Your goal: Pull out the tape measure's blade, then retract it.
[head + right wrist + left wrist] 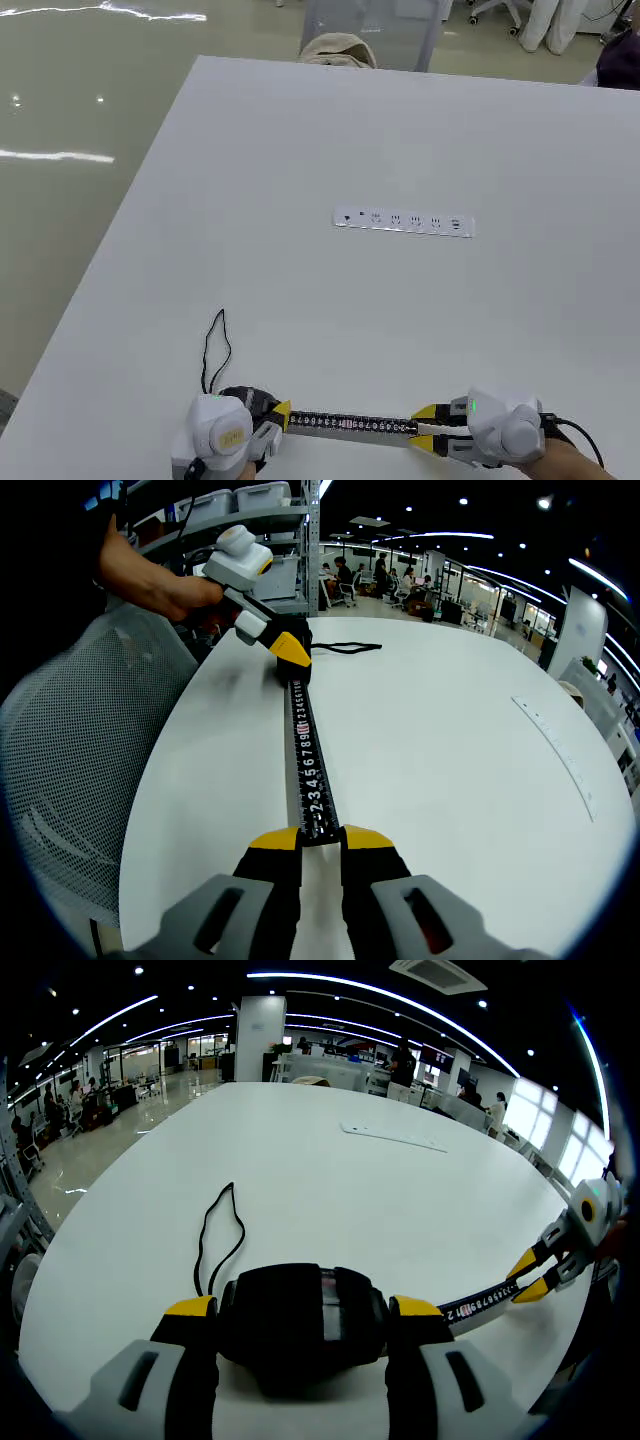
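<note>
Tape measure (300, 1332): black case, sitting at the near edge of the white table (300, 150), on my left side. Can't tell whether the case is resting on the top or hanging just above it.

Blade (350, 423): drawn out and running straight from the case rightward along the near edge, number side facing up, w/ printed digits reading clearly in the right gripper view.

My left gripper (280, 415): yellow-tipped jaws are spreading to the full width of the case and clamping it from both sides.

My right gripper (320, 837): jaws are closing nearly together, w/ only a thin gap showing, and pinching the free end of the blade between the yellow tips. The two grippers are facing each other, w/ the drawn-out blade between them.

Black cord loop (218, 350): trailing from the case away from me, lying flat on the table.

Further out: white power strip (403, 221) lying mid-table, well apart from the work. Mesh chair back (80, 750) showing beside the table edge in the right gripper view.
</note>
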Available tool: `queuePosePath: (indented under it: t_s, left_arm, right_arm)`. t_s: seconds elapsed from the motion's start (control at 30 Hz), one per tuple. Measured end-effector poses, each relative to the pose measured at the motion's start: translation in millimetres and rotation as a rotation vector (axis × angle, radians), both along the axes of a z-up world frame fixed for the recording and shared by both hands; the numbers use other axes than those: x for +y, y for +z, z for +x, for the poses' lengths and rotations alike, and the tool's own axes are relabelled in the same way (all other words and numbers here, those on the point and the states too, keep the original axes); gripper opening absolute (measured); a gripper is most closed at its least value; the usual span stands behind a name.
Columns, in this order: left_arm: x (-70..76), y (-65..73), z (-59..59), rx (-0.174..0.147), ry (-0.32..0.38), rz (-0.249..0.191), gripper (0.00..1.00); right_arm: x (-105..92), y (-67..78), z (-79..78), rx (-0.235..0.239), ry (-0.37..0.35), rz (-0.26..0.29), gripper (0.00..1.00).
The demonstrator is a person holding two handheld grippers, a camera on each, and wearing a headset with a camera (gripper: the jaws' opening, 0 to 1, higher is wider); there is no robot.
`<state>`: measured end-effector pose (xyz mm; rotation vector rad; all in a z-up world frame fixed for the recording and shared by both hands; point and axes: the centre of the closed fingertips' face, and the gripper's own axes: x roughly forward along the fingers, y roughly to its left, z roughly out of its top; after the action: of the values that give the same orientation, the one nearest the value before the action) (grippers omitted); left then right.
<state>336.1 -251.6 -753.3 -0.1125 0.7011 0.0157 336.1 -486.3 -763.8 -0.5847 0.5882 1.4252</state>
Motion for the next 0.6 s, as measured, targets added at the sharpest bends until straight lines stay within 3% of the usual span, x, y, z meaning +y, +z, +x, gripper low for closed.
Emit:
queuePosePath:
  t_s: [0.6]
  left_arm:
    - [0.9, 0.3, 0.1, -0.006, 0.005, -0.022, 0.65]
  right_arm:
    - [9.0, 5.2, 1.8, -0.002, 0.018, 0.005, 0.13]
